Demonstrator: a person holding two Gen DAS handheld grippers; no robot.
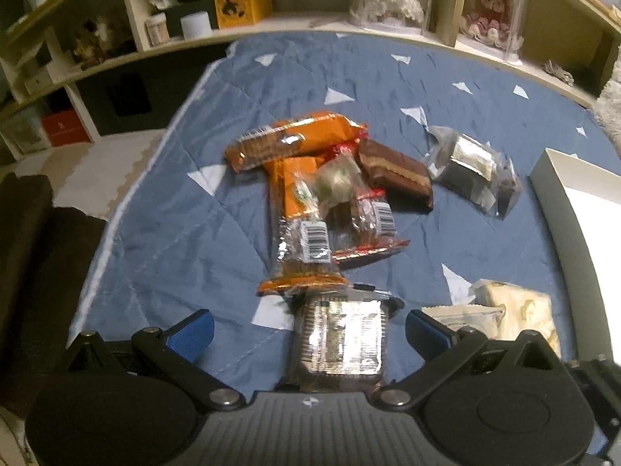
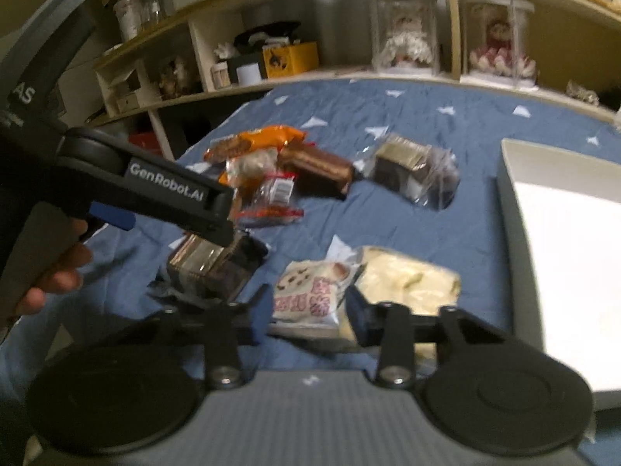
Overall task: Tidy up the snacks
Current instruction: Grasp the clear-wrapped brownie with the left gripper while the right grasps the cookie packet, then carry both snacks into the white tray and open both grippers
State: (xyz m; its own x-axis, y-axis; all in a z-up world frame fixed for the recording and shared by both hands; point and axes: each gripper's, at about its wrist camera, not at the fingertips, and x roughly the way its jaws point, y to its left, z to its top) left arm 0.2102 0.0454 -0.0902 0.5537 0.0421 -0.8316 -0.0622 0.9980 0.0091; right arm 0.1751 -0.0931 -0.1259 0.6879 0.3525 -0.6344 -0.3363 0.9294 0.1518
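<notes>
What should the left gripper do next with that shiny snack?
Probably close the left gripper on the foil-wrapped snack: it lies between the open blue fingers, not yet squeezed. The white box sits to the right, likely its destination.

A blue quilt (image 1: 163,209) with white triangles covers the bed. Behind it stands a light wooden shelf (image 1: 128,4) with dolls in clear cases (image 2: 405,31). The light is dim.

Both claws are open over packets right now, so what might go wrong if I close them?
1. The left claw straddles a shiny foil-wrapped snack; the crinkly film may slip or crush.
2. The orange packet lies right against its far end, so lifting may drag it along.
3. The right claw frames the white printed packet, which touches a pale yellow packet; both might be pinched.
</notes>
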